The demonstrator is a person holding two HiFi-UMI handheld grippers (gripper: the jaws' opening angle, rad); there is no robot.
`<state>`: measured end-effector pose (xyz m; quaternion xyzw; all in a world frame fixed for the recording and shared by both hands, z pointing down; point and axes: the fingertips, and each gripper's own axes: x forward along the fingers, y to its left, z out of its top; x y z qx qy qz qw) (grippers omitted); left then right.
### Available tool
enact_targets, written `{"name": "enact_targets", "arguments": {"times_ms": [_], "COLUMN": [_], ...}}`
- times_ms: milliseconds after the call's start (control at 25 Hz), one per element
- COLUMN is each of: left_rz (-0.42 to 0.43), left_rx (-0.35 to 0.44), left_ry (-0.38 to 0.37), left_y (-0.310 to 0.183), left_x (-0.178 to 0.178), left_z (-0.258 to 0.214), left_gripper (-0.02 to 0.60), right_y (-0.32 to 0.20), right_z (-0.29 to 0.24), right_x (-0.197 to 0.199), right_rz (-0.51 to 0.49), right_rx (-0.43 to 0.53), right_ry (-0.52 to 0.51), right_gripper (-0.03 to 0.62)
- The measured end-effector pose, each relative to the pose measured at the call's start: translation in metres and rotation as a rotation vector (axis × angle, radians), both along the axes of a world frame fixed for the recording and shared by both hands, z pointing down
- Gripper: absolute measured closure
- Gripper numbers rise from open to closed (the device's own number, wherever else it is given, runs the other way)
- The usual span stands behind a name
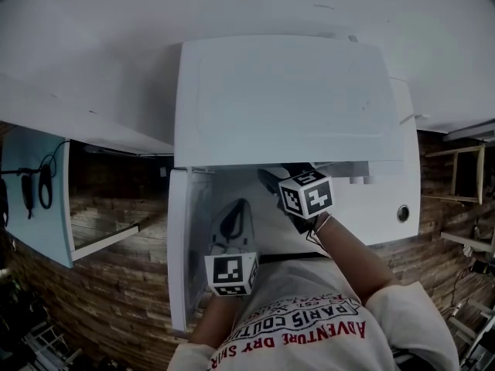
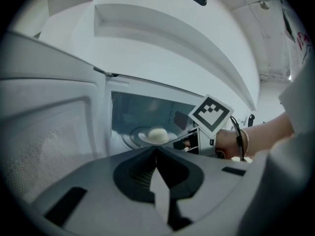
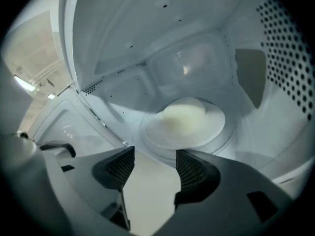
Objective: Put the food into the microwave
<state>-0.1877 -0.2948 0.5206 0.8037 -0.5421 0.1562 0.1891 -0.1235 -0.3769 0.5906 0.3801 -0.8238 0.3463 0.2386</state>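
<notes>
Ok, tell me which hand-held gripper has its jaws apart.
The right hand-held gripper, reaching into the microwave toward the food; the left hand-held gripper is shut.

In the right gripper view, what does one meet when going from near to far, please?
The right gripper, jaws open and empty → plate carrying the food → microwave back wall.

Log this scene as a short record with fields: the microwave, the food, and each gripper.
microwave: white, its door swung open
food: pale round piece on a plate, inside the microwave
right gripper: reaching into the microwave, jaws apart, nothing between them, plate just beyond
left gripper: outside by the open door, jaws together, empty
task state: food is inside; door not yet closed
</notes>
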Motion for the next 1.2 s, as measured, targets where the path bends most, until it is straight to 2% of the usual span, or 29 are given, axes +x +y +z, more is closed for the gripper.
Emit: {"name": "enact_targets", "arguments": {"times_ms": [200, 360, 600, 680, 720, 760, 880, 1080, 1200], "left_rz": [-0.009, -0.015, -0.003, 0.001, 0.003, 0.006, 0.023, 0.06, 0.081], "left_rx": [0.006, 0.001, 0.012, 0.017, 0.02, 0.022, 0.037, 0.042, 0.083], "left_ry": [0.01, 0.012, 0.008, 0.01, 0.01, 0.012, 0.03, 0.074, 0.068], "left_y": [0.001, 0.002, -0.001, -0.003, -0.003, -0.003, -0.005, -0.004, -0.009], "left_x": [-0.004, -0.005, -0.001, 0.002, 0.004, 0.005, 0.013, 0.024, 0.025], "left_z": [-0.001, 0.001, -0.001, -0.005, -0.007, -0.01, -0.023, -0.042, -0.06], "left_gripper": [0.575, 0.574, 0.575, 0.575, 0.575, 0.575, 0.575, 0.574, 0.575], "right_y": [0.011, 0.014, 0.018, 0.017, 0.016, 0.016, 0.022, 0.044, 0.049], "right_z": [0.009, 0.011, 0.005, -0.005, -0.013, -0.022, -0.047, -0.083, -0.112], "right_x": [0.006, 0.011, 0.018, 0.024, 0.027, 0.031, 0.038, 0.035, 0.036], "right_rz": [-0.146, -0.159, -0.13, -0.079, -0.041, -0.003, 0.07, 0.1, 0.122], "right_rx": [-0.028, -0.03, 0.002, 0.042, 0.068, 0.093, 0.148, 0.173, 0.25], "right_ry": [0.159, 0.185, 0.188, 0.177, 0.164, 0.147, 0.091, -0.053, -0.08], "right_gripper": [0.335, 0.344, 0.386, 0.441, 0.524, 0.557, 0.582, 0.582, 0.582]}}
